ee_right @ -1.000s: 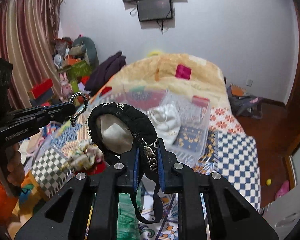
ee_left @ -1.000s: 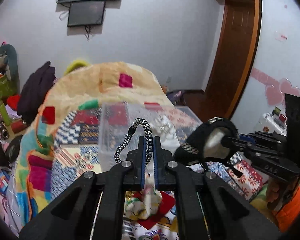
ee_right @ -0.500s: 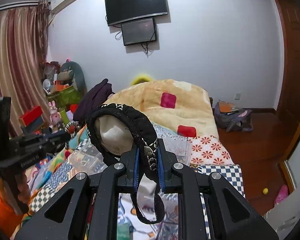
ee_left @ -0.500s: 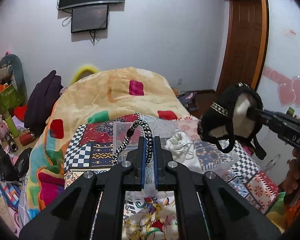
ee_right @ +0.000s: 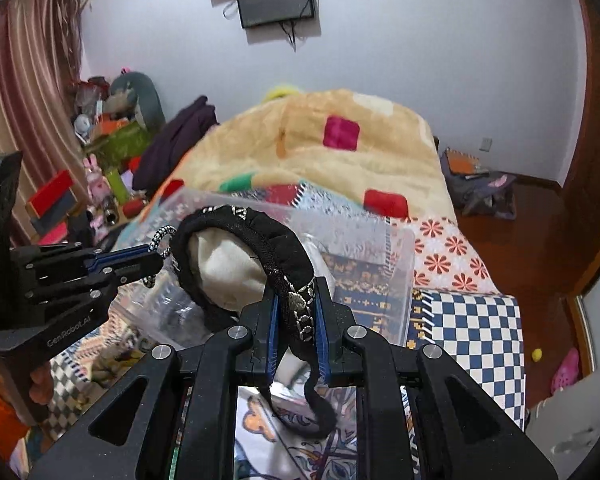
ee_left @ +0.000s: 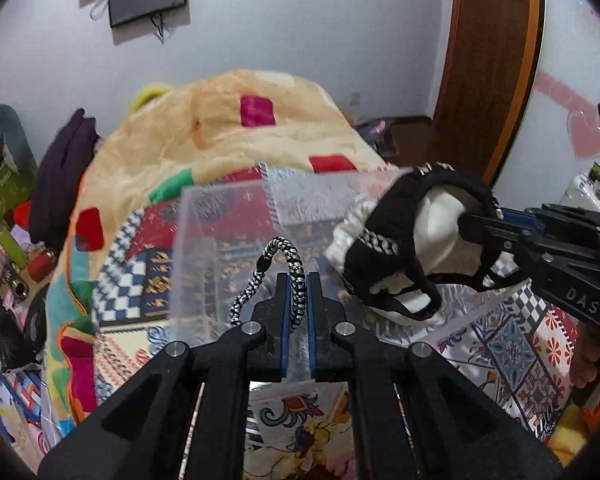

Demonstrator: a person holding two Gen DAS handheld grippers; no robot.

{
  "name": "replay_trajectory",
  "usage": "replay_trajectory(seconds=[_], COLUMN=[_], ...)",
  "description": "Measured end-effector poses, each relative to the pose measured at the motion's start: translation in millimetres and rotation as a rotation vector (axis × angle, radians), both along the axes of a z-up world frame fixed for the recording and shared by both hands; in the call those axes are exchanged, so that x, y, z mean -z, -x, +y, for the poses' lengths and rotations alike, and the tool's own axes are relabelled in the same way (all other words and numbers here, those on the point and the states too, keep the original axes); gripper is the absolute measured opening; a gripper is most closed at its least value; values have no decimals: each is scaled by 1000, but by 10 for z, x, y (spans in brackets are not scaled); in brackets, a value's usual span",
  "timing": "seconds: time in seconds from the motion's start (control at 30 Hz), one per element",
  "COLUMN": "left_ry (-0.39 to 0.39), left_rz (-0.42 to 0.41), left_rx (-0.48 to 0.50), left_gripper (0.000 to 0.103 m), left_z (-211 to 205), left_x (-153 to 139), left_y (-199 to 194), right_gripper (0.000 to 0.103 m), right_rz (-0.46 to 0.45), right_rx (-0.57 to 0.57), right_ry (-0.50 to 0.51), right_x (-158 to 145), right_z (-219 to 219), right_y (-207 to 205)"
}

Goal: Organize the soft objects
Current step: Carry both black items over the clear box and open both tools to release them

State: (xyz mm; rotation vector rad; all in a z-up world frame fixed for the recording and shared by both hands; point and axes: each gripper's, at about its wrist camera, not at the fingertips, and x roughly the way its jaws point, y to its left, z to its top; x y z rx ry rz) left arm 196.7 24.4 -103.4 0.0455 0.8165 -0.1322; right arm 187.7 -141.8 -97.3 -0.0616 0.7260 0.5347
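My left gripper (ee_left: pixel 297 280) is shut on a black-and-white braided cord loop (ee_left: pixel 280 248), held over the near wall of a clear plastic bin (ee_left: pixel 228 208) on the bed. My right gripper (ee_right: pixel 296 300) is shut on the band of a black cap with cream lining (ee_right: pixel 236 256), held above the bin (ee_right: pixel 372 240). In the left wrist view the cap (ee_left: pixel 404 240) hangs over the bin's right side from the right gripper (ee_left: pixel 472 220). In the right wrist view the left gripper (ee_right: pixel 160 260) holds the cord (ee_right: pixel 162 236) just left of the cap. A white cloth item (ee_left: pixel 340 240) lies inside the bin.
The bed carries a patchwork cover (ee_right: pixel 472 320) and a beige blanket heap (ee_right: pixel 320 140) behind the bin. A dark garment (ee_right: pixel 180 136) and cluttered toys and boxes (ee_right: pixel 108 120) stand at the left. A wooden door (ee_left: pixel 496 60) and bare floor (ee_right: pixel 540 240) lie to the right.
Both grippers have come down and forward toward the bin, which now looms larger. The cap has moved from beside the bin to over its right part. Both grips are unchanged.
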Motion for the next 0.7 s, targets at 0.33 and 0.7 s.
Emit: replay_trajectory(seconds=[0.33,0.7], left_ry=[37,84], left_rz=[19,-106], left_rx=[2,-17], left_gripper=[29,63], left_z=[13,127], left_x=[29,-359], left_y=[59,482], right_gripper=[25,61], right_rz=[56,-54], right_rx=[25,36], right_ry=[57,23], right_x=[134,-207], right_z=[0,-140], right_y=[-98,151])
